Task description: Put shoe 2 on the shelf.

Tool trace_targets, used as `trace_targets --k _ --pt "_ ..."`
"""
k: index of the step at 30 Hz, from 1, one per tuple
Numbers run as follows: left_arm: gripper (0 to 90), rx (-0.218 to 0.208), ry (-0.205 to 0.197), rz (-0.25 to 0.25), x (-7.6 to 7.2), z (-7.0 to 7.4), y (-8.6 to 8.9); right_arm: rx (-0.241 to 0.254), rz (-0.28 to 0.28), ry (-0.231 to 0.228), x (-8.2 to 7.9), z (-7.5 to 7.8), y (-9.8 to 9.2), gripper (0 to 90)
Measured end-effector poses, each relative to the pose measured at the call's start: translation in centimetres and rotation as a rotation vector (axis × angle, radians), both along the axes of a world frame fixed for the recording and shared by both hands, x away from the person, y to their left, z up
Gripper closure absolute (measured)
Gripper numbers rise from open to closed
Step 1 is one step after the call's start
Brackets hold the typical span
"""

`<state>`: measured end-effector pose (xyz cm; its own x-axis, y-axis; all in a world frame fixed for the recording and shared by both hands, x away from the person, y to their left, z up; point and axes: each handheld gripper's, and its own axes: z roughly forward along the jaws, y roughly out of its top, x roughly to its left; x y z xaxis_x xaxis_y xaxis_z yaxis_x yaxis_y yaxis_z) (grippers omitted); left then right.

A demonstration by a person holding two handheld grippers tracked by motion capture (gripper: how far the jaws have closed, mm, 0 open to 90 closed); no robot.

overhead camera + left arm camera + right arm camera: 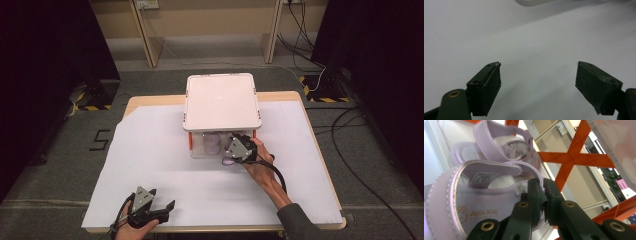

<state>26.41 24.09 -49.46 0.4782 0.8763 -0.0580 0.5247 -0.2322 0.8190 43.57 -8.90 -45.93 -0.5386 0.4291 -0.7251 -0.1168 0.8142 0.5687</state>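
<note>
A white paper sheet [165, 165] covers the wooden table [150, 100]; past it lie grey carpet, a black "5" mark [100, 140], striped hazard tape [92, 106] and trailing cables [360, 150]

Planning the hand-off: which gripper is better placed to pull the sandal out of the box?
Right. The right gripper is shut on the sandal strap at the box opening. The left gripper hangs open over the bare sheet, far from the box.
</note>
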Motion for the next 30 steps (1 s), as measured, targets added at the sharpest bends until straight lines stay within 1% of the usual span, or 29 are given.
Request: trace_targets --k 4,5,8,9,10,11,12,13,14,15,16,17,18,19,20,21,23,25,26,27,30 --pt "19.9 -0.002 -0.002 0.002 0.0 0.0 0.1 -0.001 -0.010 0.017 0.2 -0.4 -0.2 83.7" --pt "19.9 -0.002 -0.001 0.002 0.0 0.0 0.1 -0.008 -0.015 0.020 0.1 -0.5 -0.1 82.8" --pt "19.9 0.001 -0.002 0.001 0.0 0.0 0.0 -0.030 -0.008 0.009 -0.1 -0.6 0.1 81.1" --pt "19.9 0.000 -0.002 -0.002 0.0 0.0 0.0 -0.024 -0.012 0.012 -0.1 -0.5 0.1 79.3" --pt "19.9 0.005 -0.001 -0.004 -0.1 0.0 0.0 -0.010 -0.018 0.018 -0.1 -0.4 0.1 74.4" --pt "19.9 0.005 -0.001 -0.004 -0.1 0.0 0.0 -0.010 -0.018 0.018 -0.1 -0.4 0.1 74.4" --pt "19.9 0.007 -0.003 -0.003 -0.1 0.0 0.0 0.045 -0.026 0.031 -0.3 -0.1 -0.1 69.2" --pt "19.9 0.007 -0.003 -0.003 -0.1 0.0 0.0 0.045 -0.026 0.031 -0.3 -0.1 -0.1 69.2" --pt "19.9 0.005 -0.005 -0.002 -0.1 0.0 -0.1 0.056 -0.032 0.031 -0.6 0.2 -0.1 67.4" --pt "19.9 0.006 -0.002 -0.003 -0.1 0.0 0.0 0.093 -0.038 0.047 -1.2 0.7 -0.4 58.4" --pt "19.9 0.006 -0.002 -0.003 -0.1 0.0 0.0 0.093 -0.038 0.047 -1.2 0.7 -0.4 58.4" --pt "19.9 0.005 -0.002 -0.003 -0.1 0.0 0.0 0.168 -0.041 0.070 -2.0 1.3 -0.9 53.1" --pt "19.9 0.005 -0.002 -0.001 -0.1 0.0 0.0 0.209 -0.044 0.087 -2.4 1.5 -1.2 51.5" --pt "19.9 0.007 -0.003 -0.003 -0.1 0.0 -0.1 0.240 -0.048 0.102 -2.8 1.7 -1.5 49.9" --pt "19.9 0.007 -0.003 -0.003 -0.1 0.0 -0.1 0.240 -0.048 0.102 -2.8 1.7 -1.5 49.9" --pt "19.9 0.010 -0.003 -0.008 -0.1 0.0 -0.1 0.295 -0.050 0.136 -3.7 2.1 -2.1 46.7" --pt "19.9 0.010 -0.008 -0.009 -0.1 0.1 -0.2 0.380 -0.034 0.192 -4.4 2.0 -2.6 45.0" --pt "19.9 0.006 -0.007 -0.011 -0.2 0.1 -0.2 0.437 -0.041 0.261 -5.0 1.8 -2.7 42.6" --pt "19.9 0.007 -0.006 -0.011 -0.2 0.1 -0.2 0.448 -0.040 0.283 -5.3 1.6 -2.6 42.1" --pt "19.9 0.008 -0.008 -0.011 -0.2 0.1 -0.2 0.452 -0.039 0.292 -5.5 1.4 -2.6 41.3" --pt "19.9 0.007 -0.009 -0.011 -0.2 0.1 -0.2 0.429 -0.081 0.326 -6.1 0.5 -2.2 37.3"
